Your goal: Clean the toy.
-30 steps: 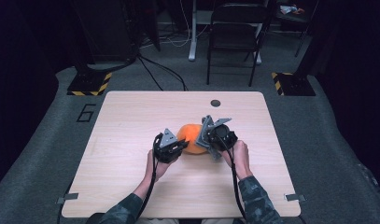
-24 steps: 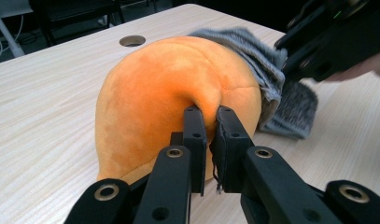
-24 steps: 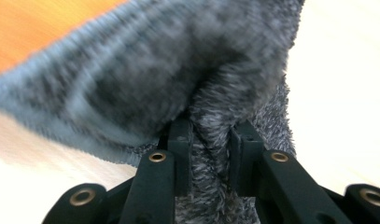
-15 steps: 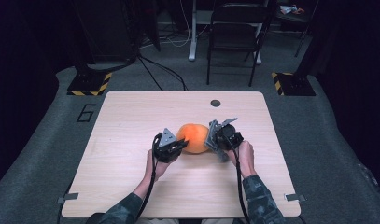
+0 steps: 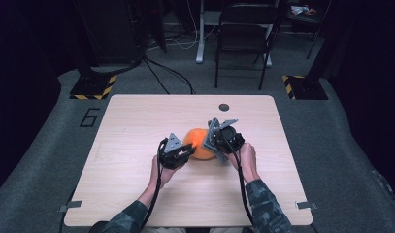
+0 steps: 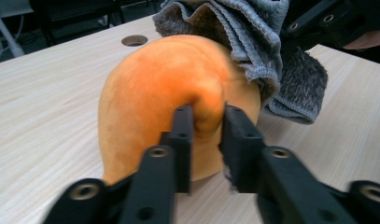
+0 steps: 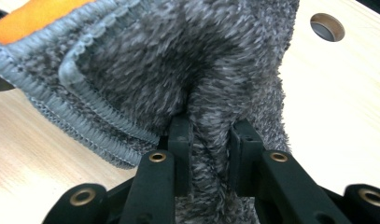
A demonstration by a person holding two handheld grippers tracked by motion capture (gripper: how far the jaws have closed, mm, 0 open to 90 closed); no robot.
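— On the middle of the wooden table (image 5: 137,145), what lies between the two hands?

— An orange squash (image 5: 197,143), resting on the tabletop, with a grey fluffy cloth (image 7: 187,70) against its far right side. It sits a little toward the person's side of the round hole (image 5: 224,107) in the table.

— What is the left gripper (image 5: 185,154) doing?

— It comes at the squash from the left. In the left gripper view its black jaws sit on either side of a bulging fold of the orange skin; they have just been opening, and the fold is between them. The pads (image 6: 183,135) look to touch it at most lightly, so I read the grip as loosened.

— And the right gripper (image 5: 210,141)?

— It is at the squash's right side, and its jaws are clamped on a bunch of the grey cloth. The pile is squeezed into a narrow ridge between the pads (image 7: 180,140).

— Where does the cloth go from there?

— It spreads up and away from the jaws, its stitched hem curling to the left, and a strip of orange shows above that hem. In the left gripper view it drapes over the squash's top right part.
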